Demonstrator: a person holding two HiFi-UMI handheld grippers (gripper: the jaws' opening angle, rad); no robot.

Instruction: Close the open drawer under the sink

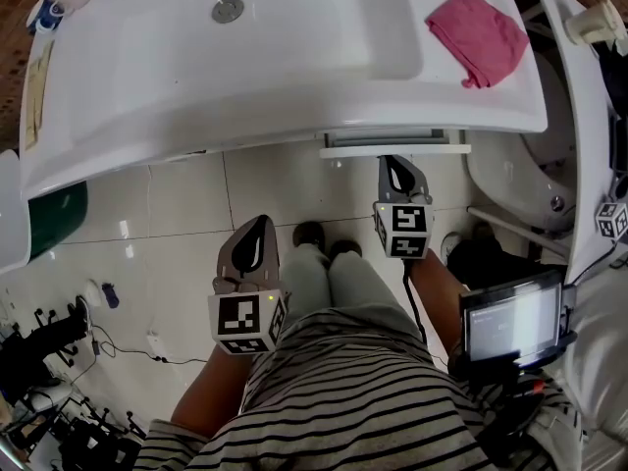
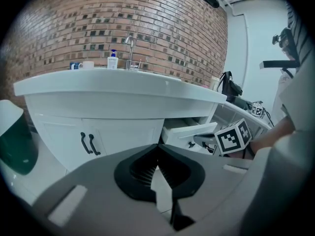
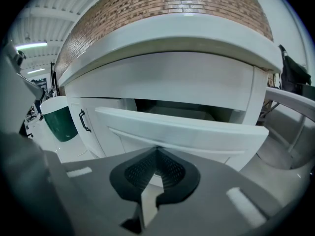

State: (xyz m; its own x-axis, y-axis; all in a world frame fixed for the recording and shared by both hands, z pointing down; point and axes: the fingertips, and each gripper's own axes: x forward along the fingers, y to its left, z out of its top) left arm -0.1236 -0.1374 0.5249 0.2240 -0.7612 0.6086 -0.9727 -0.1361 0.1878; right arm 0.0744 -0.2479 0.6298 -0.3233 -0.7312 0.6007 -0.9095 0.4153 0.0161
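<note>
Head view shows the white drawer sticking out a little under the sink, on the right side. The right gripper is just in front of it, jaws pressed together, holding nothing. The left gripper is nearer the person, further left, jaws together and empty too.

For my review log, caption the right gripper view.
Right gripper, jaws together and empty, faces the open white drawer under the sink.
</note>
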